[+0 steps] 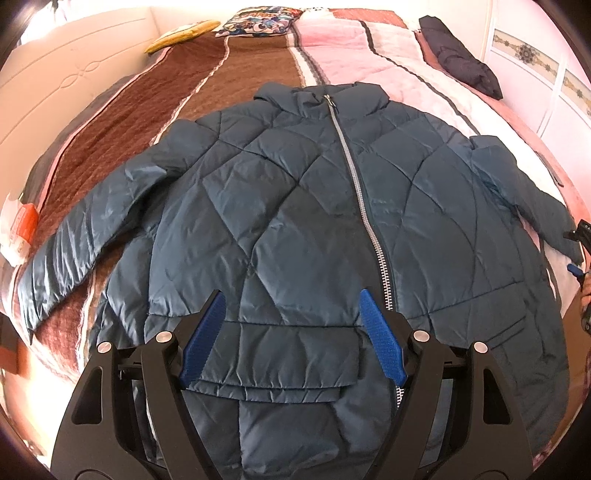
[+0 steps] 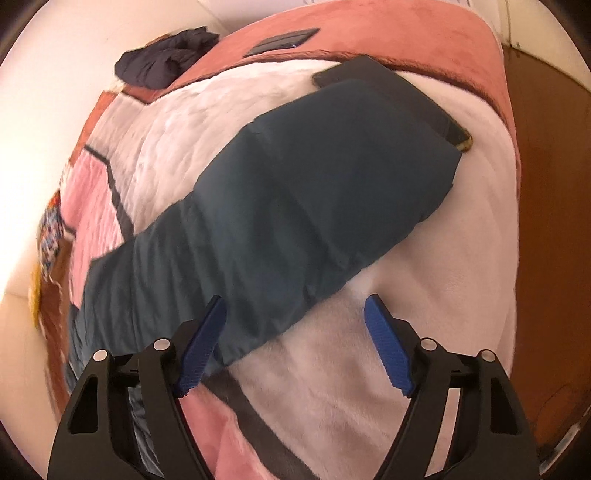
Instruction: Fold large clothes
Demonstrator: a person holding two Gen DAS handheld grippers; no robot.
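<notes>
The left gripper [image 1: 291,334] hangs over the lower front of a teal quilted puffer jacket [image 1: 295,206], its blue fingers [image 1: 202,345] spread wide with nothing between them; below them lies a flapped pocket [image 1: 280,363] of the jacket. The jacket is laid out flat, front up, across the near half of the bed, zipped shut with a silver zipper [image 1: 356,184] that runs at a slant from the hem to the collar. One sleeve [image 1: 85,236] reaches toward the bed's left edge over the brown part of the blanket [image 1: 122,129]; the other sleeve [image 2: 295,206] stretches toward the right edge over the pink and white part.

The right gripper [image 2: 295,341] hovers above that second sleeve, released as well — one blue finger [image 2: 201,349] over the teal fabric, the other over bare white blanket. The cuff end lies near the bed's right edge, partly overlapping a dark flat slab-like object [image 2: 424,99]; what it is I cannot tell.

Farther up, a crumpled dark navy garment [image 1: 461,55] sits near the far right edge. At the far end lie a patterned pillow [image 1: 258,20] and a yellow cushion [image 1: 184,33]. A white and orange packet [image 1: 20,229] rests at the left edge — its printing is unreadable.
</notes>
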